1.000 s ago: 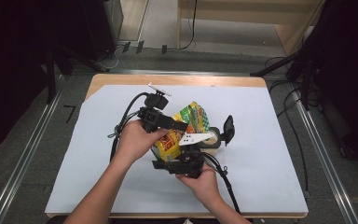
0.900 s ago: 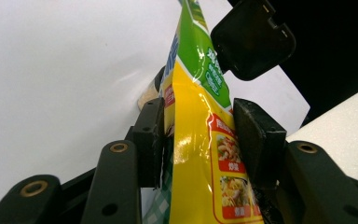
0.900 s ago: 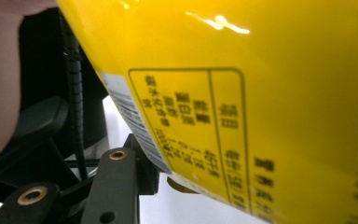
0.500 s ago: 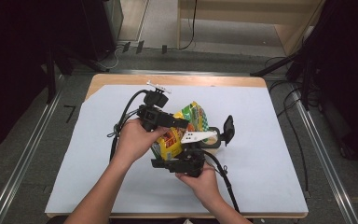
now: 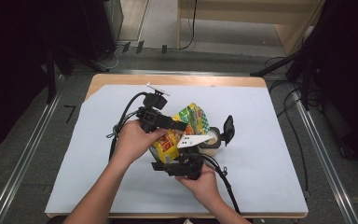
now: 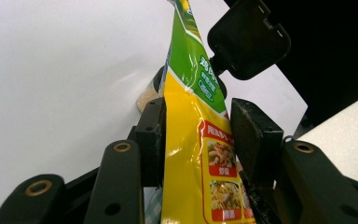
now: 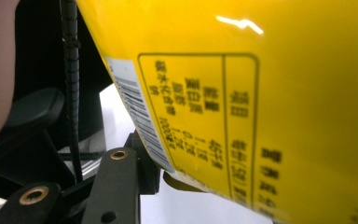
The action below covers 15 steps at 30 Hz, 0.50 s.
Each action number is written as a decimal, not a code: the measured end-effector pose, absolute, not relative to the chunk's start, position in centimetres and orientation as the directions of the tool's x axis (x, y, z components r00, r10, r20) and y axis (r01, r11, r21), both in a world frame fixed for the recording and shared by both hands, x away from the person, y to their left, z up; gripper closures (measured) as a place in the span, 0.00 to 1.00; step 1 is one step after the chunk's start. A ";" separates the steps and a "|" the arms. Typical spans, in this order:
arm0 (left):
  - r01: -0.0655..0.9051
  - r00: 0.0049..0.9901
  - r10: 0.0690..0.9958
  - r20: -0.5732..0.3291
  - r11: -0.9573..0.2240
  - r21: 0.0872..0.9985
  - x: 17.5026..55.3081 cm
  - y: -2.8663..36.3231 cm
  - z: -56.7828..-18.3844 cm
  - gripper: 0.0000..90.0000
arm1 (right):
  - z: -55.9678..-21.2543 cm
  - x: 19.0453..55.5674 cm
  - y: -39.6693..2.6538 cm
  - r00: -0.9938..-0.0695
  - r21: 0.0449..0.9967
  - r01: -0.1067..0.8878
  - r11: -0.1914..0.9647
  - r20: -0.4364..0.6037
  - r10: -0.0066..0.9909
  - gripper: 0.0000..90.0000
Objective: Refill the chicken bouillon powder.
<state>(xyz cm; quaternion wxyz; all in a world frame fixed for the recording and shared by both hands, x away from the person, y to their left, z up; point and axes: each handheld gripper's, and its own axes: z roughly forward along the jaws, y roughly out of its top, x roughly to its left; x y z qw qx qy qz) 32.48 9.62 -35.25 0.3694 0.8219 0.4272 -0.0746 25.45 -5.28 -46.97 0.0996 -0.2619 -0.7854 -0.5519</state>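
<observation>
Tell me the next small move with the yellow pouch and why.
Probably tip the pouch a little further toward the open jar. Both grippers, left and right, grip it, and its green top already leans over the jar with the black lid flipped back.

One pouch, one jar

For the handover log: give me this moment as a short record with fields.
surface: table under a white sheet
held item: yellow and green pouch, tilted over the jar
left gripper: jaws closed on the pouch
right gripper: at the pouch's lower end, grip unclear
beside pouch: small jar, its black flip lid open
</observation>
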 end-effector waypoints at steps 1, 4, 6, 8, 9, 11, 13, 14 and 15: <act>0.756 0.627 0.645 -0.437 -0.365 0.544 32.5 9.6 -35.3 0.65 | -47.1 25.4 -5.2 -0.848 0.818 0.512 0.262 0.433 0.305 0.66; 0.757 0.626 0.644 -0.440 -0.367 0.540 32.5 9.6 -35.5 0.65 | -47.3 25.3 -5.2 -0.858 0.824 0.494 0.277 0.411 0.308 0.66; 0.758 0.626 0.642 -0.443 -0.368 0.539 32.5 9.6 -35.6 0.65 | -47.4 25.2 -5.1 -0.862 0.828 0.486 0.279 0.403 0.307 0.66; 0.759 0.626 0.638 -0.448 -0.367 0.538 32.6 9.6 -35.7 0.64 | -47.4 25.2 -5.1 -0.863 0.828 0.484 0.282 0.400 0.308 0.66; 0.759 0.628 0.635 -0.450 -0.369 0.537 32.6 9.6 -35.8 0.64 | -47.5 25.2 -5.1 -0.864 0.829 0.482 0.283 0.398 0.309 0.66; 0.759 0.629 0.633 -0.450 -0.376 0.531 32.7 9.5 -35.9 0.63 | -47.5 25.1 -5.1 -0.869 0.832 0.473 0.289 0.387 0.309 0.66; 0.762 0.627 0.636 -0.451 -0.377 0.527 32.8 9.4 -36.1 0.63 | -47.7 25.1 -5.1 -0.873 0.833 0.466 0.299 0.378 0.308 0.66; 0.762 0.626 0.636 -0.451 -0.378 0.526 32.8 9.4 -36.1 0.63 | -47.7 25.0 -5.0 -0.874 0.832 0.465 0.303 0.376 0.308 0.66; 0.763 0.626 0.637 -0.450 -0.379 0.524 32.8 9.4 -36.1 0.63 | -47.8 25.1 -5.0 -0.876 0.834 0.460 0.305 0.371 0.307 0.66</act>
